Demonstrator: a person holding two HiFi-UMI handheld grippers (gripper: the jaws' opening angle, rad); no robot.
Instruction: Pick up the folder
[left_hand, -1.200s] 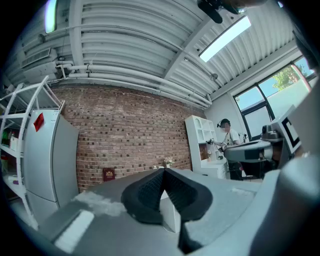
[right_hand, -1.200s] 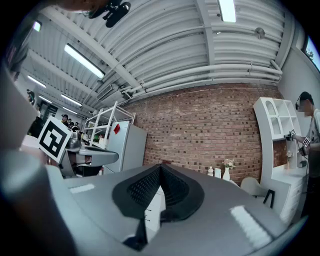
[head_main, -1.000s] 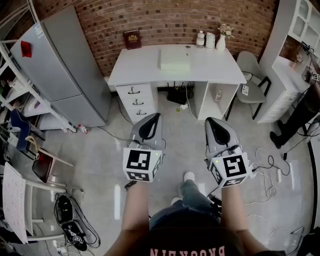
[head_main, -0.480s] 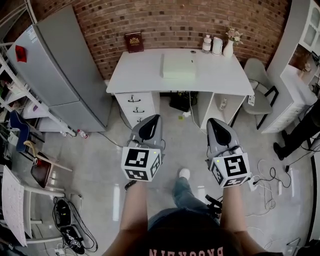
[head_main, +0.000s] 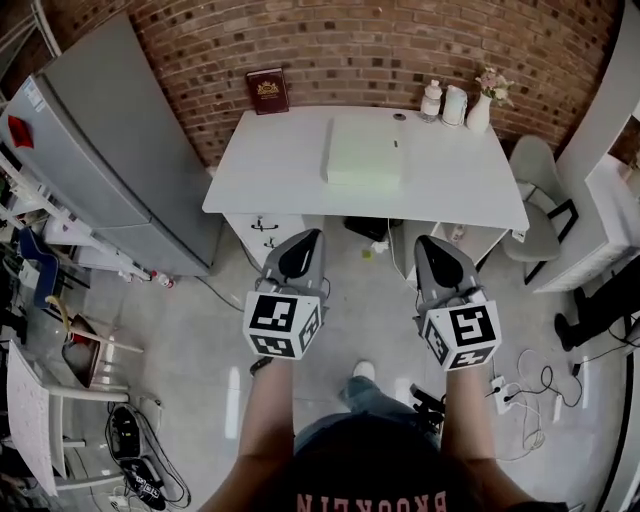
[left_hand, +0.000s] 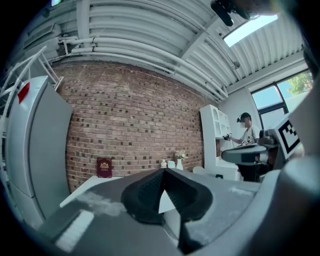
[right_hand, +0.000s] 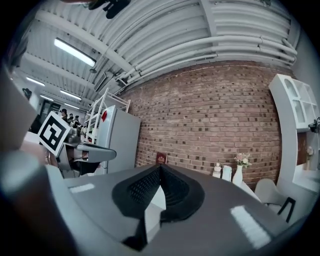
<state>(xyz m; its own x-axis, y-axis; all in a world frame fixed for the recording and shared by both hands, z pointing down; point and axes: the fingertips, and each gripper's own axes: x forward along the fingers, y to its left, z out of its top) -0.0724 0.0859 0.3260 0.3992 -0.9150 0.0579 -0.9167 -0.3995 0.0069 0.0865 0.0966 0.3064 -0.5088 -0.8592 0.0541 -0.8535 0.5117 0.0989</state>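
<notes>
Folder (head_main: 363, 151): pale green, flat, rectangular, closed, with a small dark mark by its right edge.
Place: lies flat on the white desk (head_main: 270, 170), at 12 o'clock from both grippers, well apart from them.
Left gripper (head_main: 310, 234): jaws clenched together, holding nothing.
Right gripper (head_main: 424, 241): jaws clenched together, holding nothing.
Red book (head_main: 267, 90): at the desk's 11 o'clock, upright against the brick wall.

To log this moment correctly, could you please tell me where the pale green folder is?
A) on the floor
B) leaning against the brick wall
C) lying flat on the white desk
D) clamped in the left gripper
C: the folder lies flat on the white desk, and the left gripper and right gripper are both shut with nothing between their jaws.
</notes>
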